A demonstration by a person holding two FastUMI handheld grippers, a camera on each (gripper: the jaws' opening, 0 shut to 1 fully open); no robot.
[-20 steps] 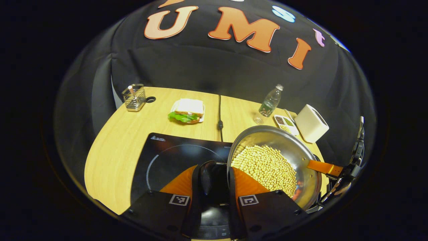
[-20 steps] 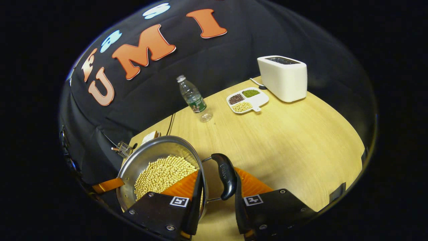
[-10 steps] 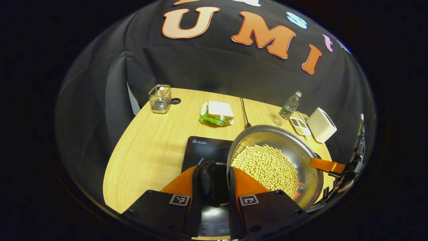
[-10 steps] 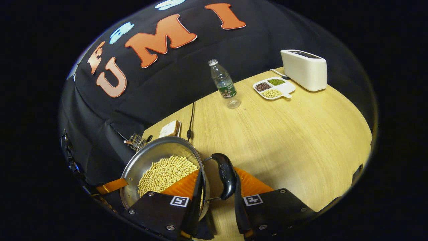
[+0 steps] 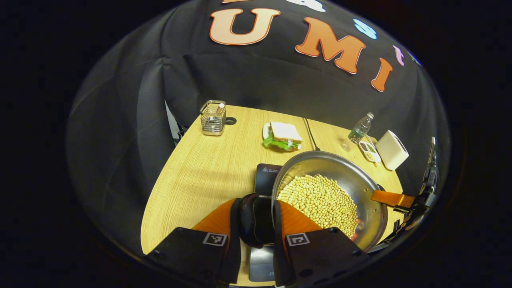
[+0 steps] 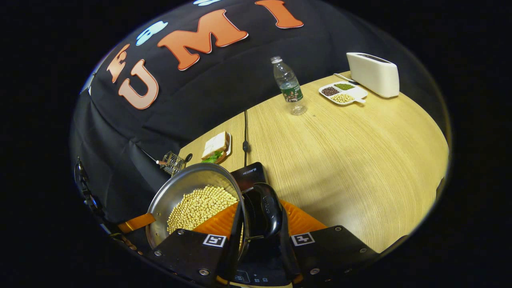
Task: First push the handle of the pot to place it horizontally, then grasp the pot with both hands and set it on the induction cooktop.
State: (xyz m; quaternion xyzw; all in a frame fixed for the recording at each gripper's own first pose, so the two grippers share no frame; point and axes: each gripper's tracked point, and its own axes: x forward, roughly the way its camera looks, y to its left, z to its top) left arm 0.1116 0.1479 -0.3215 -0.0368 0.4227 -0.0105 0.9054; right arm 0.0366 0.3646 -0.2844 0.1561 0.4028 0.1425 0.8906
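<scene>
A: Status of the carry, largest item first.

B: The tabletop (image 5: 200, 168) bears everything. The induction cooktop (image 5: 267, 176) lies on it, and all positions below are given relative to that cooktop. The pot (image 5: 340, 180), loaded with pale beans (image 5: 320, 198), hangs above the cooktop's right-hand part in the left gripper view; whether its base touches the glass cannot be told.

A: Grip state?

B: The left claw (image 5: 256, 218) is closed down on the pot's dark left handle (image 5: 250, 216), both fingers pressing its sides. In the right gripper view the right claw (image 6: 262, 216) is closed on the opposite handle (image 6: 266, 210), with its inner finger lying against the pot rim (image 6: 240, 192).

A: Procedure for the step in hand?

B: Judged from these positions, the pot is over the cooktop but off centre. Keep both claws level with each other so the beans do not slide to one side. Shift the pot toward the cooktop's middle, then lower both ends together. Release only once the base sits flat.

A: Obstacles?

B: The sandwich (image 5: 282, 136) lies beyond the cooktop's far edge, near it; the wire basket (image 5: 212, 118) stands well apart, far left. The power cord (image 6: 245, 132) runs from the far edge.
</scene>
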